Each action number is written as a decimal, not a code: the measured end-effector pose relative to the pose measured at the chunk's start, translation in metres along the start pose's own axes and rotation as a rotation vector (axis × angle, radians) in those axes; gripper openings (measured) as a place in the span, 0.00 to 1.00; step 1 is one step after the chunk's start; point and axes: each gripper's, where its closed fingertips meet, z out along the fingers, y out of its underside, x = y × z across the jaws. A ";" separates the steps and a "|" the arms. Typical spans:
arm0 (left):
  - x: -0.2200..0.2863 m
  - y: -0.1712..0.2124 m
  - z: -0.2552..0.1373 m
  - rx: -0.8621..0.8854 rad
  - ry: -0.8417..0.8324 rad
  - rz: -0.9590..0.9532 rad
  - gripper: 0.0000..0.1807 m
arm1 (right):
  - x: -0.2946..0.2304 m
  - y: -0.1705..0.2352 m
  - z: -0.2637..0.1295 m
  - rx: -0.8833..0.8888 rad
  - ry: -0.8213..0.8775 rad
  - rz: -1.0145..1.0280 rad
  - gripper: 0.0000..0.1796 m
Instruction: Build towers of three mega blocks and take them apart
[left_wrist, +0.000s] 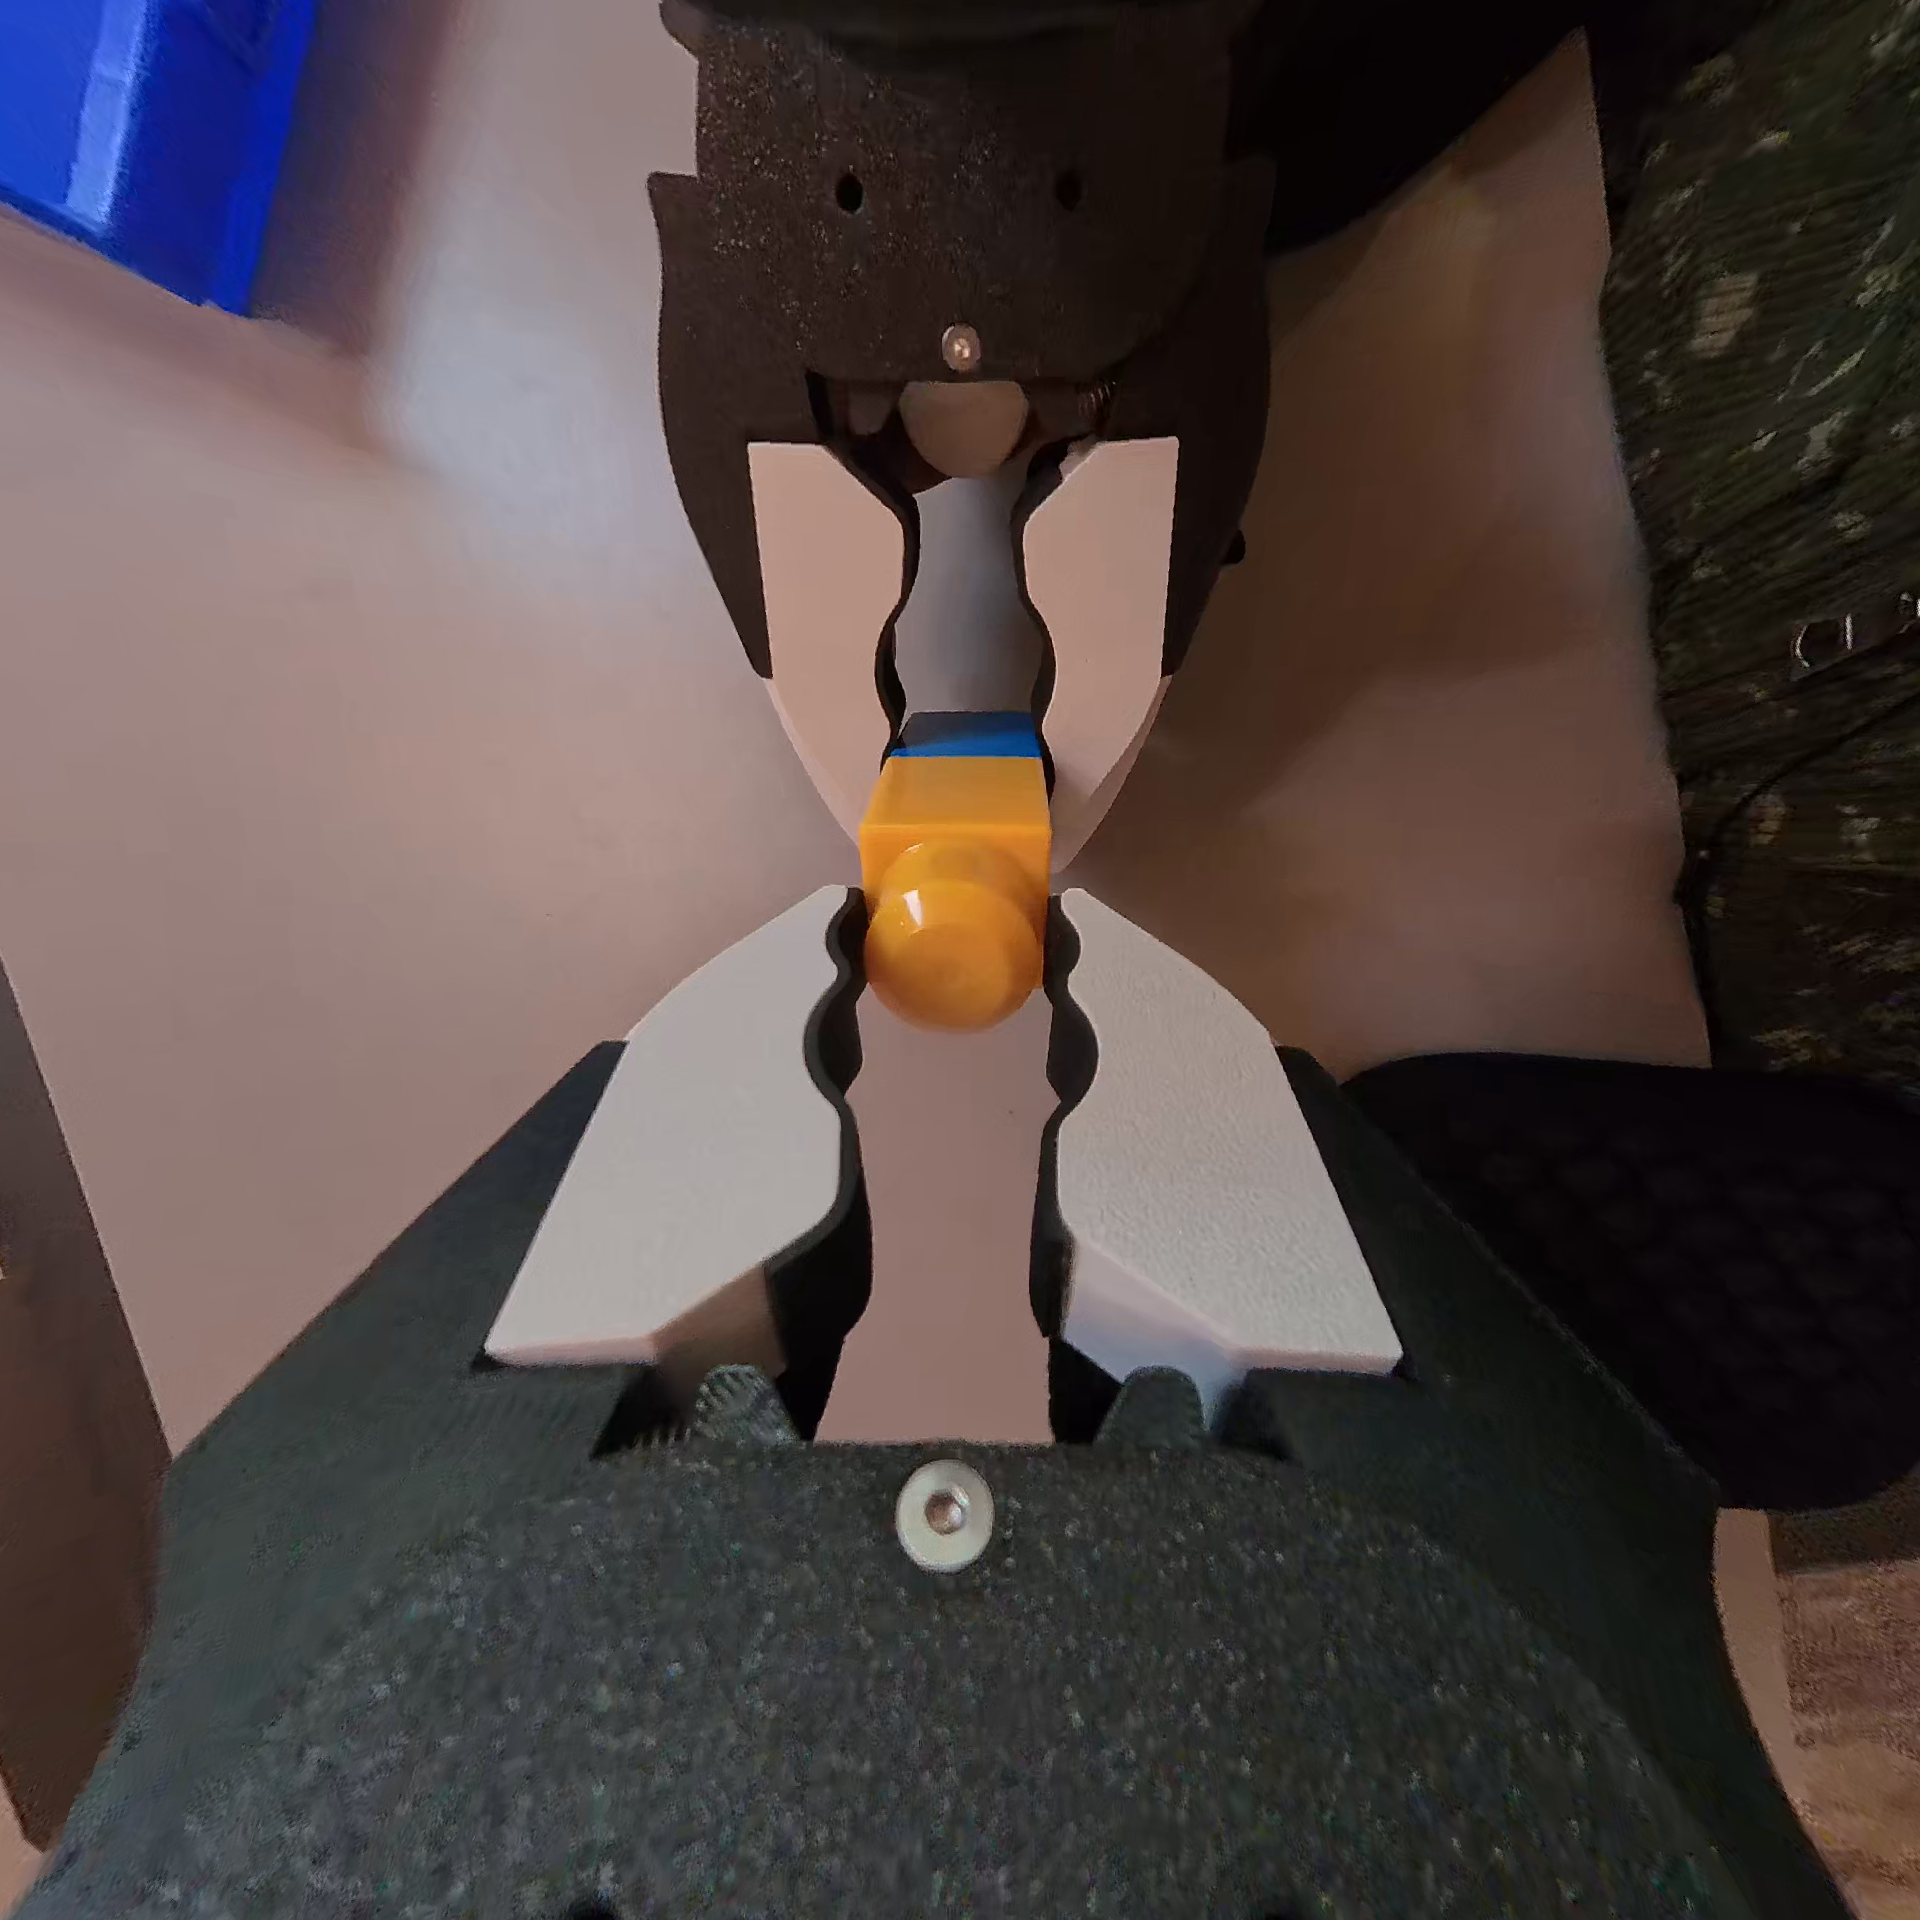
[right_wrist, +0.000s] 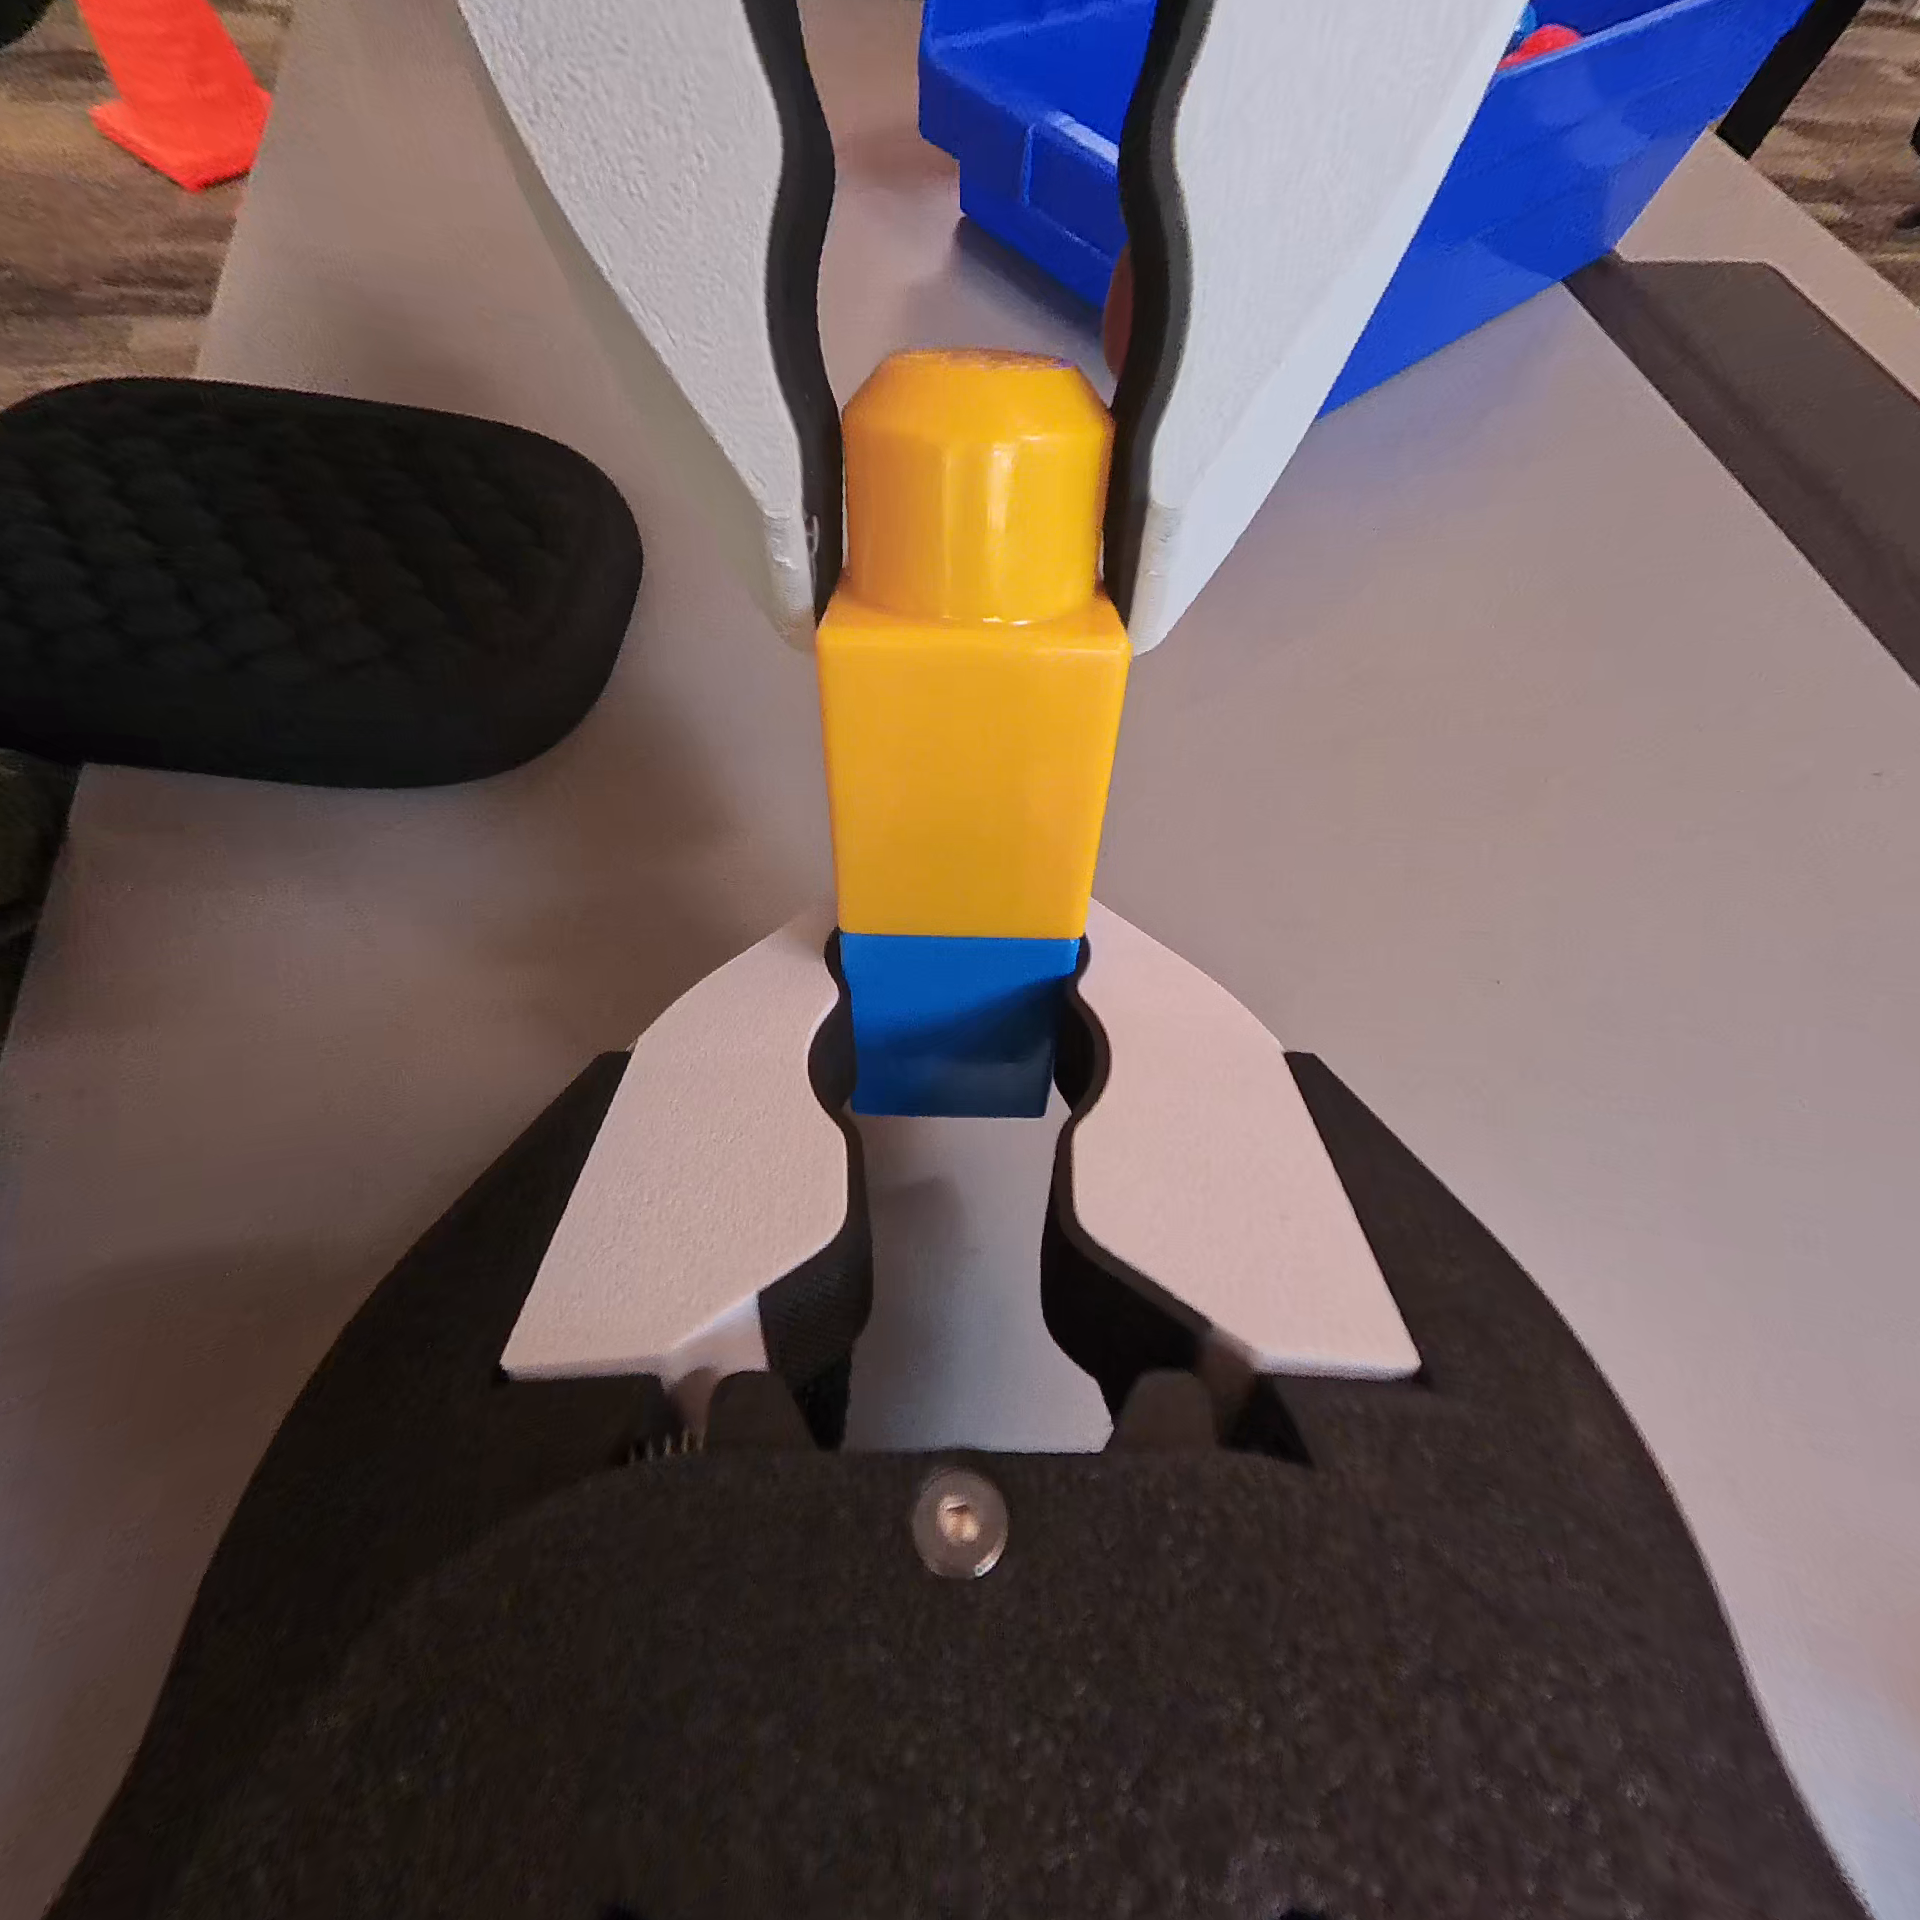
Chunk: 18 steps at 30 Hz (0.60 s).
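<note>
Held in the air above the worktop (right_wrist: 1455, 831), the left gripper (left_wrist: 951, 940) pinches the yellow block (right_wrist: 971, 769) by its stud while the right gripper (right_wrist: 951, 1023) pinches the joined blue block (right_wrist: 951, 1029); off-axis pulling risks slippage.

Light was soft, even indoor, slightly warm/pinkish on the table (left_wrist: 312, 727). Small glare spot on the yellow block (left_wrist: 951, 935) stud. Wide-angle warp bent both views' edges. Left view's blue bin (left_wrist: 156, 135) was motion-blurred; right view sharp at centre, w/ soft shadows.
</note>
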 end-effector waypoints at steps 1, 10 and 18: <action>-0.001 -0.001 -0.002 0.022 -0.009 -0.015 0.18 | 0.001 -0.002 -0.001 0.005 0.004 0.006 0.19; -0.128 0.143 -0.150 -0.003 -0.493 -0.493 0.25 | 0.036 -0.020 -0.026 0.139 0.094 0.136 0.20; -0.120 0.382 -0.152 -0.564 -0.416 -0.887 0.26 | 0.033 -0.016 -0.022 0.125 0.063 0.122 0.20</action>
